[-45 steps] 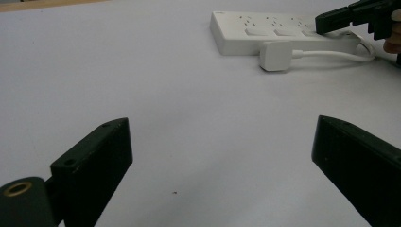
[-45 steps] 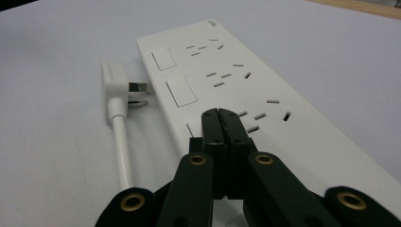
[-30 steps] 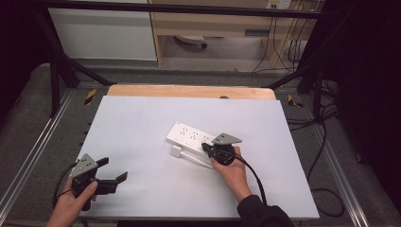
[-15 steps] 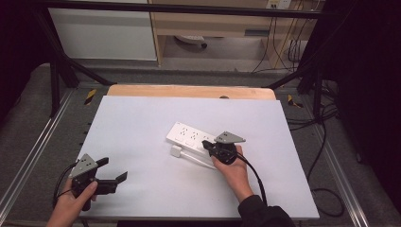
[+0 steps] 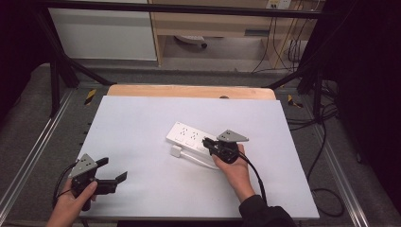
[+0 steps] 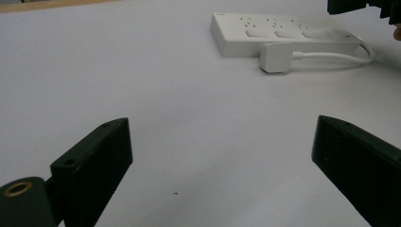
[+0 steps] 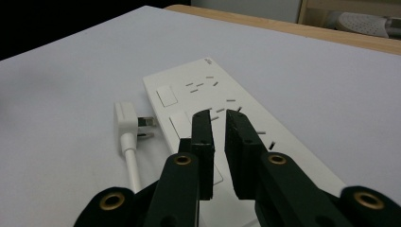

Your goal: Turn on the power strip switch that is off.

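Your left gripper (image 5: 112,171) sits at the table's (image 5: 142,118) seven o'clock, jaws spread wide with nothing between them. The white power strip (image 5: 193,138) lies near the middle, its long side running from ten o'clock to four o'clock. Its plug (image 5: 176,151) lies just beside it. Your right gripper (image 7: 217,118) hovers over the strip, jaws just opening a crack, pinching nothing.

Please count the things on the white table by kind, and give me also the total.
Power strip: 1
Plug on the strip's white cable: 1
Grippers, the left gripper and the right gripper: 2
Total: 4
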The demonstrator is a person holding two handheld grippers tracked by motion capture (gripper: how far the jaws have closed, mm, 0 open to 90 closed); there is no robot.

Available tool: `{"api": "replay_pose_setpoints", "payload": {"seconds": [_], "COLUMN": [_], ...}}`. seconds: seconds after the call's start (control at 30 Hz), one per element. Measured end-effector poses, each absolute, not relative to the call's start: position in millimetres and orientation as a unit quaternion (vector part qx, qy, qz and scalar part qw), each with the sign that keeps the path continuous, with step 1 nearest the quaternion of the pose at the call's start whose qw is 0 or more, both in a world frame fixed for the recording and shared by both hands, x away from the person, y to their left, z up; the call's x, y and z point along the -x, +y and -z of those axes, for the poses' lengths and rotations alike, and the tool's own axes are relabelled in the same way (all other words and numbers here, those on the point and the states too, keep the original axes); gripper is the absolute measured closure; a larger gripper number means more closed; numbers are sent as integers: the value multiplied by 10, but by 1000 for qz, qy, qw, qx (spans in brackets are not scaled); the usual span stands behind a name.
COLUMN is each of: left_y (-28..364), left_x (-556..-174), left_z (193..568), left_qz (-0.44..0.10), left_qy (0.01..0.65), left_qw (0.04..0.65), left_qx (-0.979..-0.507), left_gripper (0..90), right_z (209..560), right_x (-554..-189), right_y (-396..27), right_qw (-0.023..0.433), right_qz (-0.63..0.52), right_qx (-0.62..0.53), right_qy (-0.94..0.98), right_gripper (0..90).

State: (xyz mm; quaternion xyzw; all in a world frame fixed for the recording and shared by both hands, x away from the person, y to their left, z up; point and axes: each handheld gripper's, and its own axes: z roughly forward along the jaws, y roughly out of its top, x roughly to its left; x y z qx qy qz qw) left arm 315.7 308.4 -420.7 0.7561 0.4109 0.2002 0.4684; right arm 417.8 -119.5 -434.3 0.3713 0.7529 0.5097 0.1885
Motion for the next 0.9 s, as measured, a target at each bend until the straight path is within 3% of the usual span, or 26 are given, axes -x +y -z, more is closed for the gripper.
{"api": "replay_pose_setpoints", "payload": {"seconds": [0.6, 0.9], "left_y": [3080, 3080], "left_x": [-3155, -3154], "left_z": [4207, 4205], "left_qz": [-200, -200], "left_qy": [411, 410], "left_qw": [470, 470], "left_qx": [-755, -755], "left_gripper": [60, 59], "right_z": [4190, 4089], "right_x": [-4130, -4117], "right_y": [-1190, -1264], "right_qw": [196, 206], "right_qz": [-515, -513], "right_qx": [-372, -389], "right_qy": [747, 737], "right_gripper": [556, 345]}}
